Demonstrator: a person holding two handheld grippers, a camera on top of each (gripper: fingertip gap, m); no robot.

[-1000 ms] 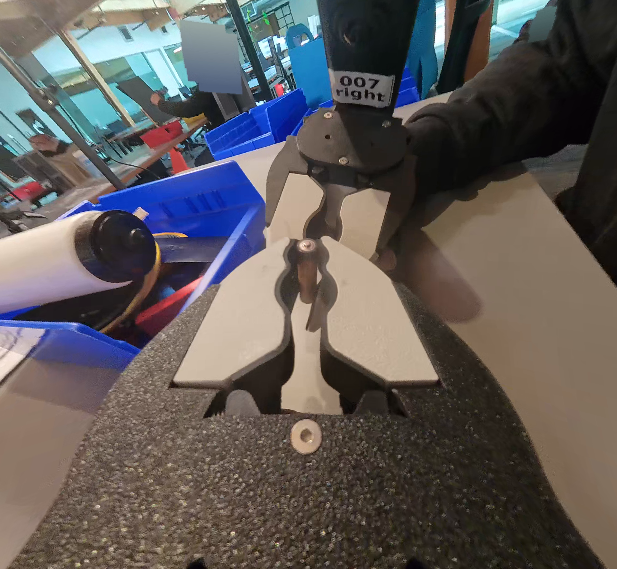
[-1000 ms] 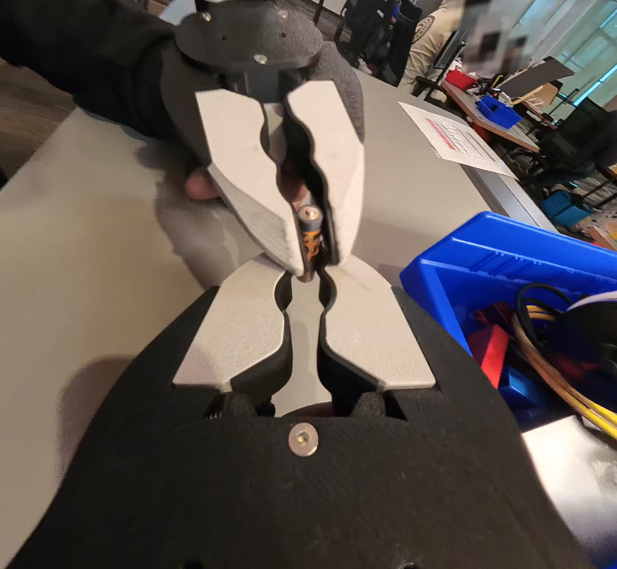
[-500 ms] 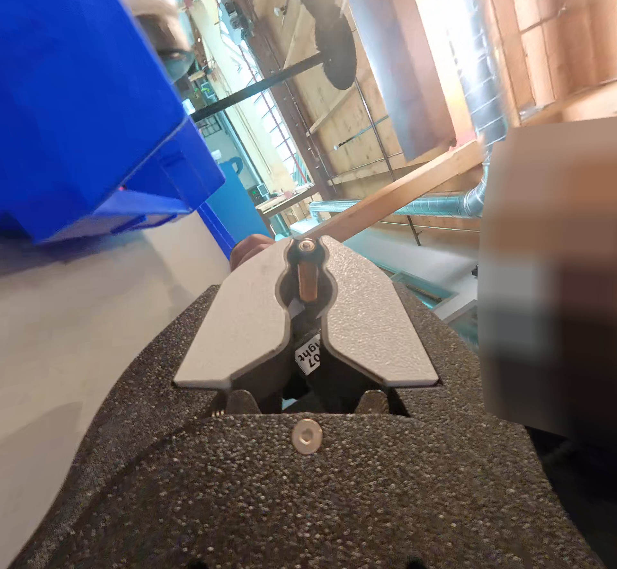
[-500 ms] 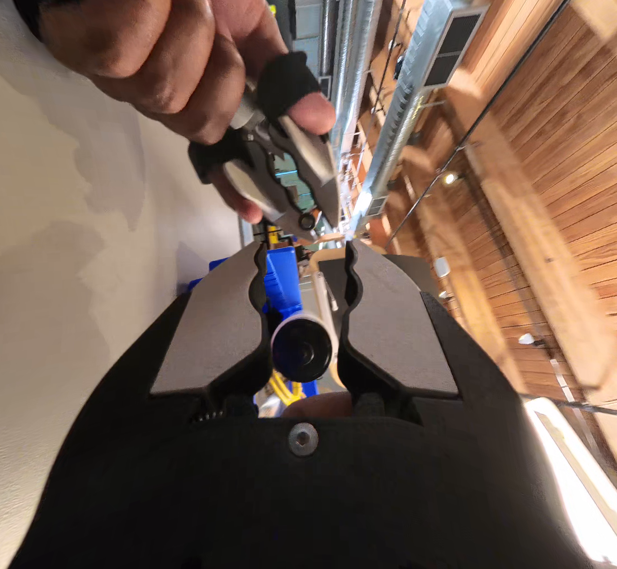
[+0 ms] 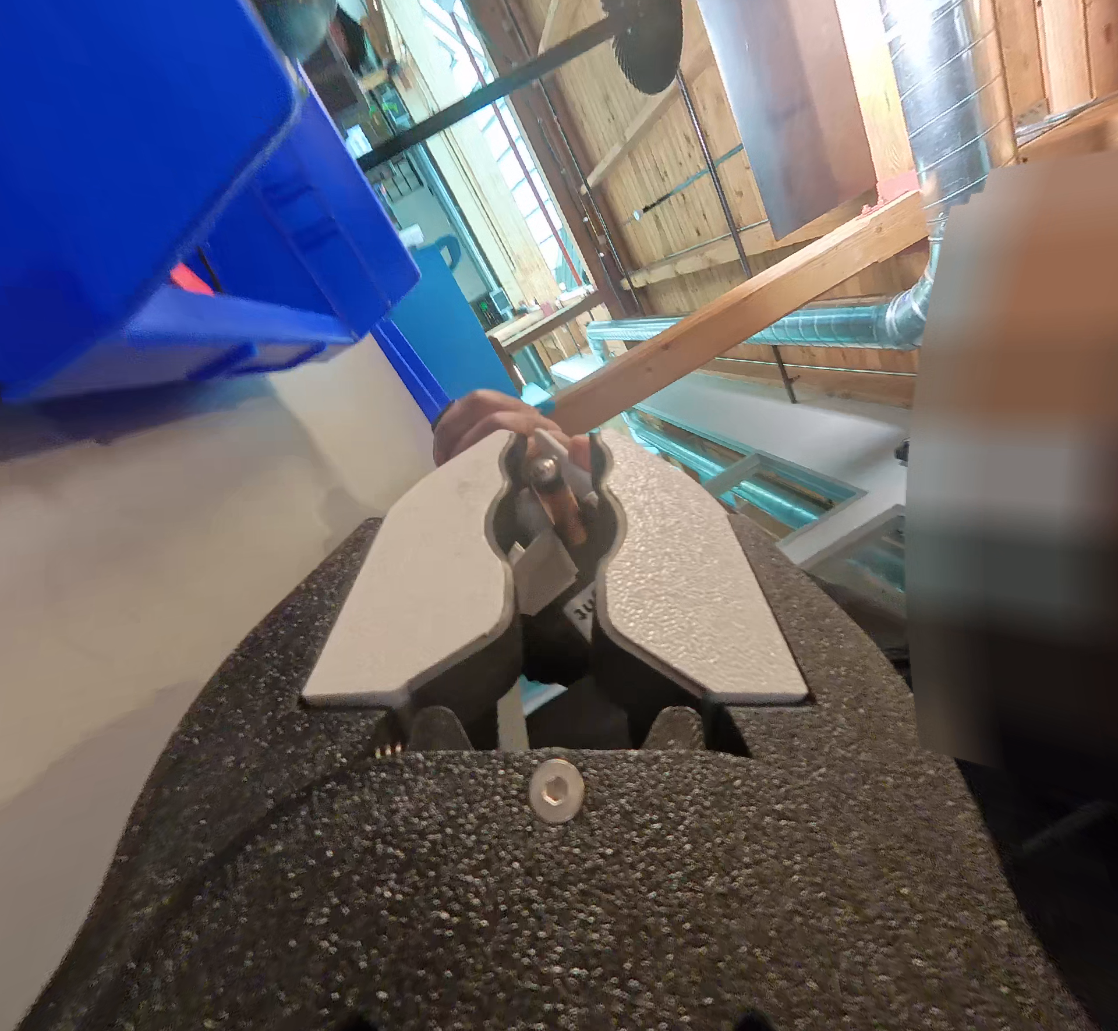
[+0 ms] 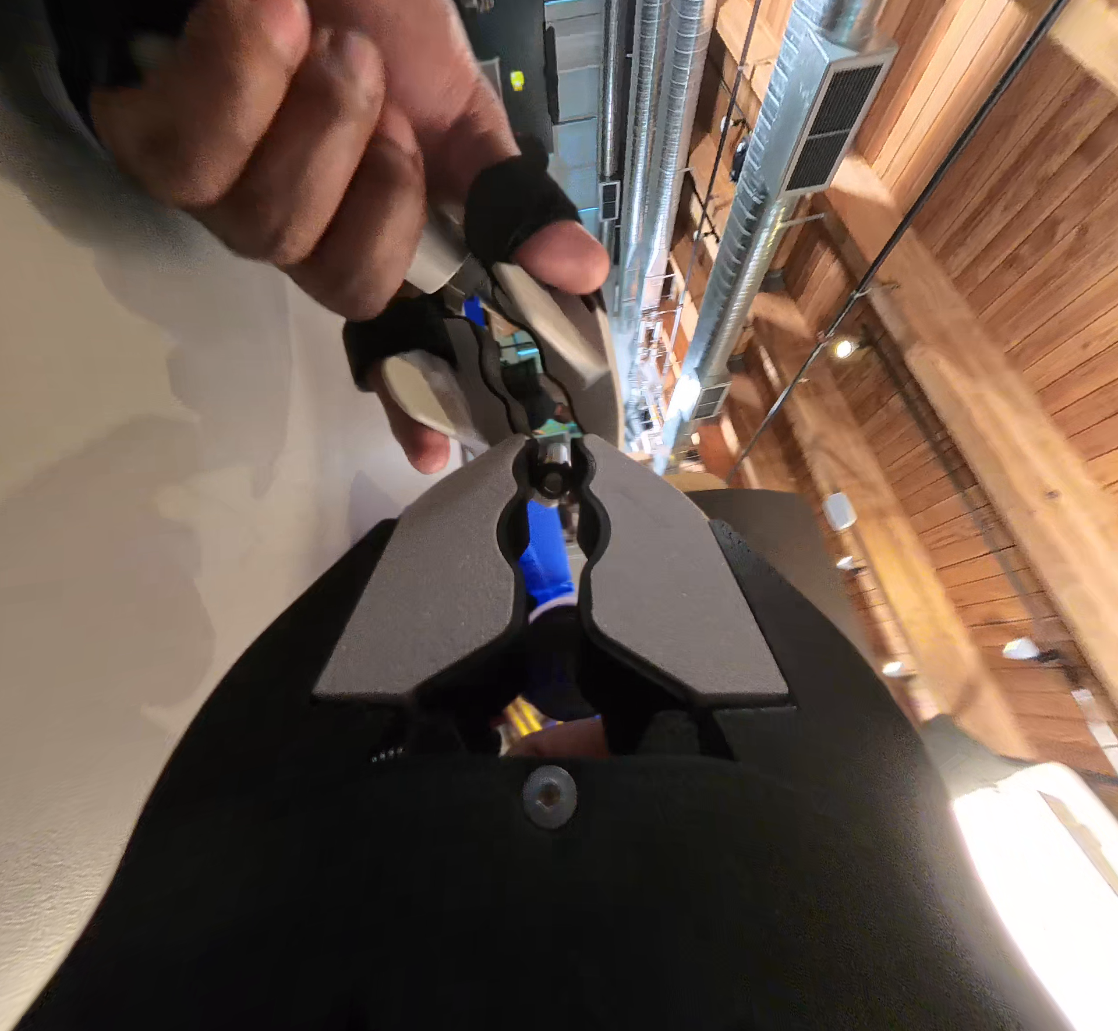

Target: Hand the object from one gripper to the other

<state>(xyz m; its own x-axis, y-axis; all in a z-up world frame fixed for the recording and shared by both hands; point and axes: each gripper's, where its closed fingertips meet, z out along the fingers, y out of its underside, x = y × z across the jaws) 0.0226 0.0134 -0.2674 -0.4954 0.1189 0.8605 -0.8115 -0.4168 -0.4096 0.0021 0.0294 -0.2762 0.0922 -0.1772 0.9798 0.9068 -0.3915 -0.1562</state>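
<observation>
A small copper-and-black battery (image 5: 559, 497) sits tilted between the tips of my left gripper (image 5: 553, 448). The left jaws stand a little apart and no longer press on it. One grey finger (image 5: 540, 569) of the right gripper shows through the gap, clamped on the battery. In the right wrist view my right gripper (image 6: 553, 451) is shut on the battery (image 6: 552, 479), seen end-on at its tips. The left gripper (image 6: 544, 415) meets it tip to tip from above, jaws apart, held by a person's hand (image 6: 302, 125).
Both views are rolled sideways and look up toward a wooden ceiling with metal ducts. A blue bin (image 5: 151, 155) stands on the pale table (image 5: 151, 548) at the upper left. The table (image 6: 121, 457) also fills the left of the right wrist view.
Both grippers tipped over sideways from a second ago. Since half a second ago the right gripper has closed on the battery and the left jaws have opened slightly; the battery now sits tilted.
</observation>
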